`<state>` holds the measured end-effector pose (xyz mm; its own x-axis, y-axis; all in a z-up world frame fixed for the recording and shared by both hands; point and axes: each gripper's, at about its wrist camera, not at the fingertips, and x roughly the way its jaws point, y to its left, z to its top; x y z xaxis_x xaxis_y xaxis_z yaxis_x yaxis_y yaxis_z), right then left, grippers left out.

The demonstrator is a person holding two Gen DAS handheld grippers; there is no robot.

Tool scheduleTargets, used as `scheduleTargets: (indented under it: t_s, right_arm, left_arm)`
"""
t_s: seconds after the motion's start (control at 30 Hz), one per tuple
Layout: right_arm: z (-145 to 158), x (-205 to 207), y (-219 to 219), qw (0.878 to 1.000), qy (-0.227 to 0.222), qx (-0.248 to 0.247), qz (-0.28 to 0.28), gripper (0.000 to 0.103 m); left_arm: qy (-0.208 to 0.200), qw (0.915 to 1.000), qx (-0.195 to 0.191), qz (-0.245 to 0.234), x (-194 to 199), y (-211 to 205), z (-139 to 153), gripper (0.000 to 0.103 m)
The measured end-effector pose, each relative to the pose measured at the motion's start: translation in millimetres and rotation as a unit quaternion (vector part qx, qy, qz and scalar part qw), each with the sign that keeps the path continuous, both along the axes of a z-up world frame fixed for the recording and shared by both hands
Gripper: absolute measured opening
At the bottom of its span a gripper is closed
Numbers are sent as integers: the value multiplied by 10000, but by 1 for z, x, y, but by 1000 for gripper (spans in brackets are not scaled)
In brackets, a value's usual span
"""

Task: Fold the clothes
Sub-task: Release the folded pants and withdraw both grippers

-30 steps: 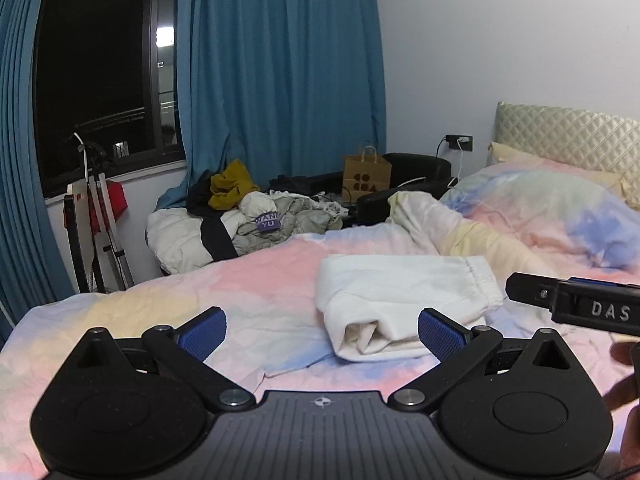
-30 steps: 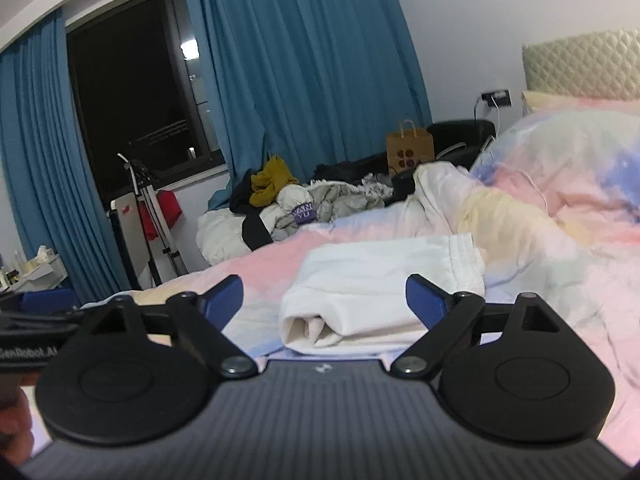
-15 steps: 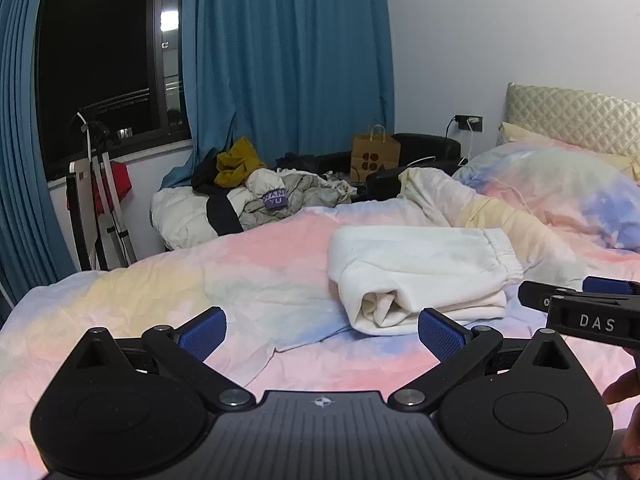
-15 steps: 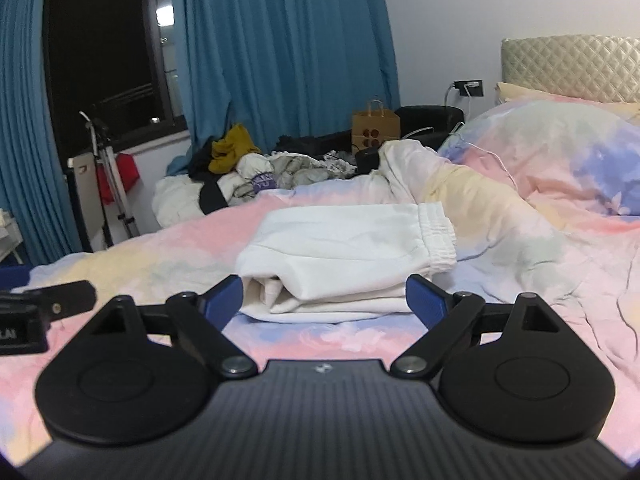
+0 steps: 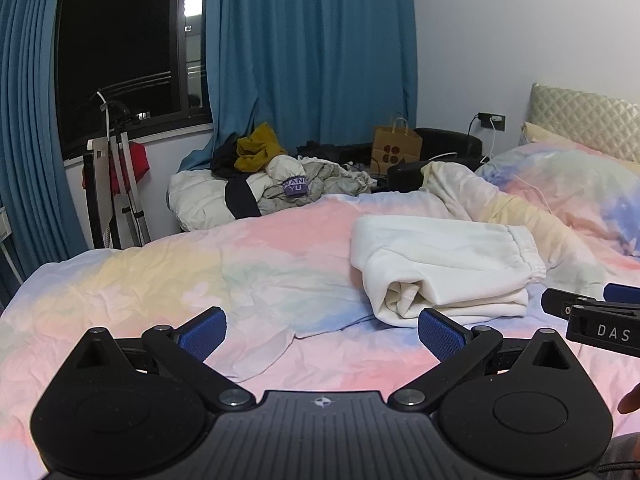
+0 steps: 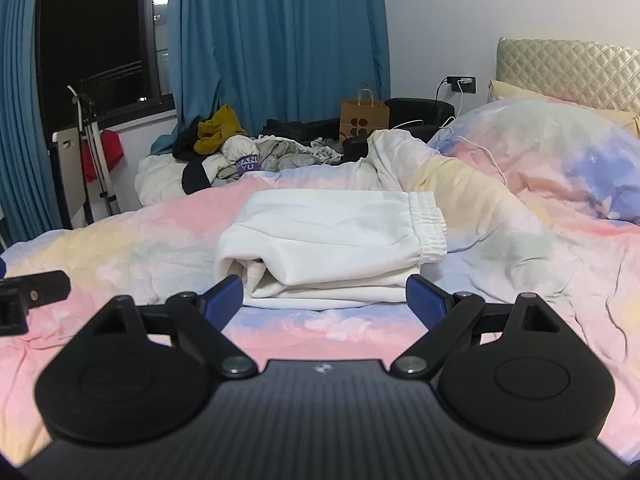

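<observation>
Hovering low over a bed (image 5: 168,280) with a wrinkly pastel tie-dye cover, both grippers point toward the window end of the room. Left gripper (image 5: 322,330) has its jaws spread wide with nothing in them, blue pads showing, and the right gripper (image 6: 324,298) is released the same way, empty. Each one pokes into the edge of the other's view. Just past the right gripper's tips sit the white sweatpants (image 6: 332,236), folded into a thick bundle on the bed, rolled fold facing the cameras, elastic waistband off to the right. Further back there's a messy clothes pile (image 5: 264,184), a brown paper bag (image 5: 396,148), blue curtains (image 5: 312,48) and a dark window (image 5: 124,40).
</observation>
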<state>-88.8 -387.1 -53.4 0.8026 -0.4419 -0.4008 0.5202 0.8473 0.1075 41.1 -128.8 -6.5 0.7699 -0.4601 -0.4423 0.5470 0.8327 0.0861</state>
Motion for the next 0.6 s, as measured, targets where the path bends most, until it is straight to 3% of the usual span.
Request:
scheduleTargets:
  t_s: [0.37, 0.6]
  right_arm:
    - [0, 5, 3, 9999, 133, -37, -36, 90]
    - [1, 4, 3, 9999, 117, 15, -91, 90]
  left_arm:
    - [-80, 9999, -58, 110, 0, 10, 1, 103]
    - [88, 9997, -168, 121, -1, 19, 1, 103]
